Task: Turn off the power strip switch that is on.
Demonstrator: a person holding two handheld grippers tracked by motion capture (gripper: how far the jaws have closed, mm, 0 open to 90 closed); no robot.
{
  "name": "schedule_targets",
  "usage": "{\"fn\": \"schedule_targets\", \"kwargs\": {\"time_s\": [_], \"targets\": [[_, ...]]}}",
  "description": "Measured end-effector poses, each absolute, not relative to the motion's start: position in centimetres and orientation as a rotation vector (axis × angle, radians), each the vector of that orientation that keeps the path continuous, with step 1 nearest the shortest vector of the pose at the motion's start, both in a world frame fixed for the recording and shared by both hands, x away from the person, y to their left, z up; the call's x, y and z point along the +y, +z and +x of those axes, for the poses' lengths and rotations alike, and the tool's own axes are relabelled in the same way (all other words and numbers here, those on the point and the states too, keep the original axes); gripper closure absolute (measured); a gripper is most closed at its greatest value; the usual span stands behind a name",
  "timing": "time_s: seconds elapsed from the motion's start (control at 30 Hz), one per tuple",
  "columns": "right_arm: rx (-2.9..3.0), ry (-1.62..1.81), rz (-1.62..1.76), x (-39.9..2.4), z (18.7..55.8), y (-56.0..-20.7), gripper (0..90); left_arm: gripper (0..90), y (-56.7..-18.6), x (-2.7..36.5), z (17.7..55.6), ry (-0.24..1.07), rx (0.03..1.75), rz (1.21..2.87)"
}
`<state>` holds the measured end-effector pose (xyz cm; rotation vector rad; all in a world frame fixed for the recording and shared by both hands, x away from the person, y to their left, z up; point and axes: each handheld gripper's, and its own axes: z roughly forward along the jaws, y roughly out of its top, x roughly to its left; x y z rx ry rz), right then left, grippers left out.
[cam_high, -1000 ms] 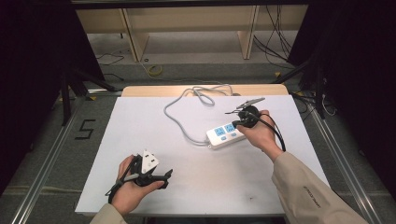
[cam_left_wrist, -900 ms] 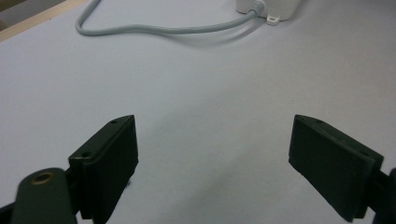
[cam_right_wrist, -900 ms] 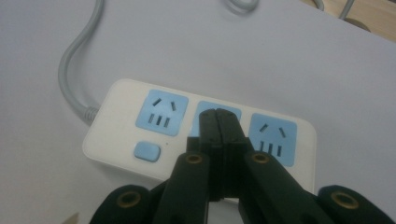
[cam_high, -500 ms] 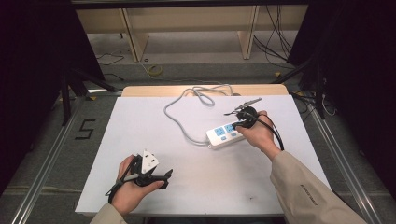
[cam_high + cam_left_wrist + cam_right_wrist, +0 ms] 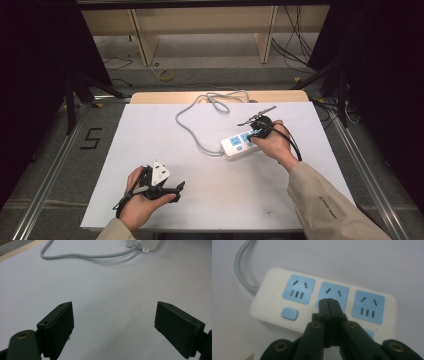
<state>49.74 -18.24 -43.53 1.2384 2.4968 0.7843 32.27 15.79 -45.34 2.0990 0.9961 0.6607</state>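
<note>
On the white table [image 5: 150,130] our right gripper [image 5: 329,302], jaws pressed together, hovers over the power strip [image 5: 274,302], by its middle switch, we judge. Next we should press straight down. Our left gripper [image 5: 113,322] rests spread, empty, well apart.

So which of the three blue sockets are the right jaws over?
The middle socket: the shut right gripper covers its lower slots; both outer sockets show fully.
</note>
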Motion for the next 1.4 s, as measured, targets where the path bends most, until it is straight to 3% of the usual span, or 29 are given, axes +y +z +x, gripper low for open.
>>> {"fn": "schedule_targets", "kwargs": {"time_s": [1.4], "targets": [[2.567, 0.670, 1.276, -17.47, 50.51, -43.77, 90.0, 15.5, -45.35, 15.77, 32.26, 0.659, 0.994, 2.099]]}}
